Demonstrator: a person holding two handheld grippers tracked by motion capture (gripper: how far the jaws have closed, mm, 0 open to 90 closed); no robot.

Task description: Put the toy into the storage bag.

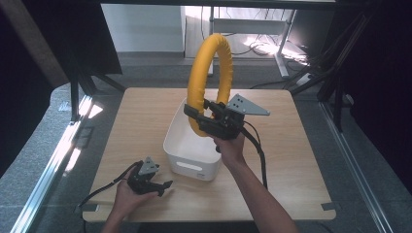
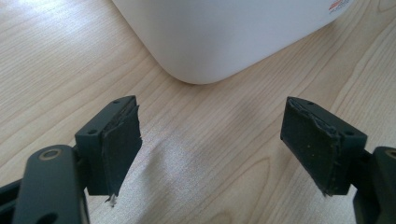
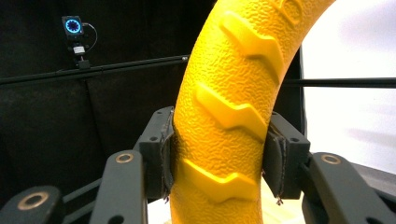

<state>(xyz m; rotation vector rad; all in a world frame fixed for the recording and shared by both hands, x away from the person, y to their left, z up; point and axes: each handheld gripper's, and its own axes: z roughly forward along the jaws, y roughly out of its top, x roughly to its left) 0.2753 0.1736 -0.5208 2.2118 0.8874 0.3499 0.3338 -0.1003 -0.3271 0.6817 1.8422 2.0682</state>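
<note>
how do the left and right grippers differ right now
The left gripper is open with nothing between its jaws; the right gripper is shut on the yellow ring. The left sits low on the table beside the white bin; the right is raised above the bin. Both are black and hand-held.

A ring-lit camera (image 3: 73, 25) (glowing blue) sits on a black rail (image 3: 116, 67) before a dark curtain (image 3: 42, 140).
</note>
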